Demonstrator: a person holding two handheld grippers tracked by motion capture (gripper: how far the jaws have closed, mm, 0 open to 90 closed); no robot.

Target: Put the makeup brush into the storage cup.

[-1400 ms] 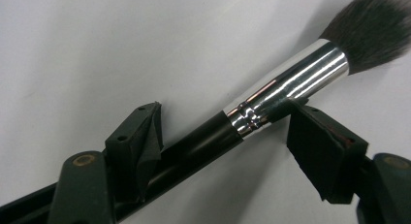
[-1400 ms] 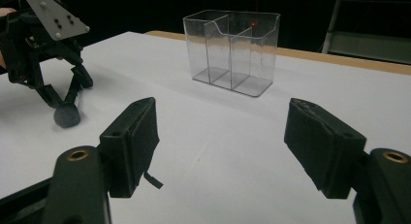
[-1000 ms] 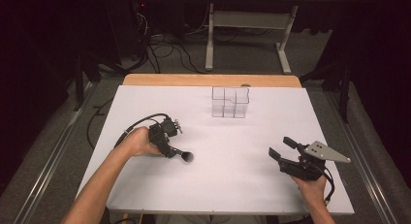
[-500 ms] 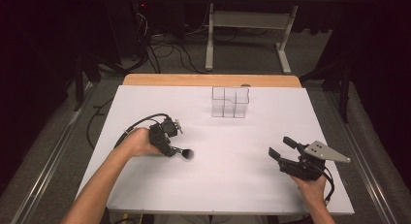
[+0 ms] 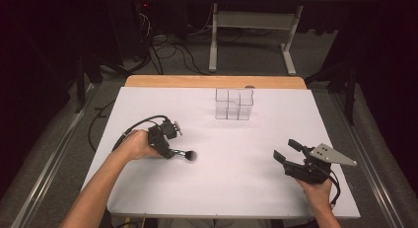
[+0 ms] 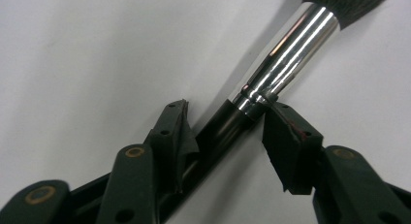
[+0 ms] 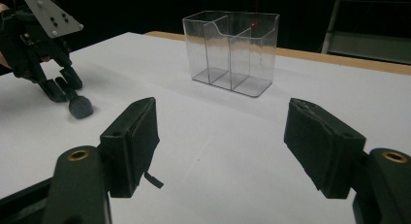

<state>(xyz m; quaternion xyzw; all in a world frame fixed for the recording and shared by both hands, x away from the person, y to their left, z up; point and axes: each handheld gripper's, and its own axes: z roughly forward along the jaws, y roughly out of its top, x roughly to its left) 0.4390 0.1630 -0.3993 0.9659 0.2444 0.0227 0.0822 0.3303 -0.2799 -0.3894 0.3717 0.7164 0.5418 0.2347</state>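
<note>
A makeup brush with a black handle, chrome ferrule and dark bristles lies on the white table, left of centre. Its head points right. My left gripper is low over it, and the handle runs diagonally between the jaws. The jaws have just been closing; the pads stand close beside the handle and ferrule, with no firm squeeze visible. My right gripper rests at the front right, open and with nothing in it. It faces the left gripper and the brush head.
A clear plastic organizer with upright compartments stands at the back middle of the table. A wooden strip runs along the far edge. Cables and a stand's legs lie on the floor beyond.
Both hands and the brush keep their places. The left jaws look slightly narrower around the brush than before.
</note>
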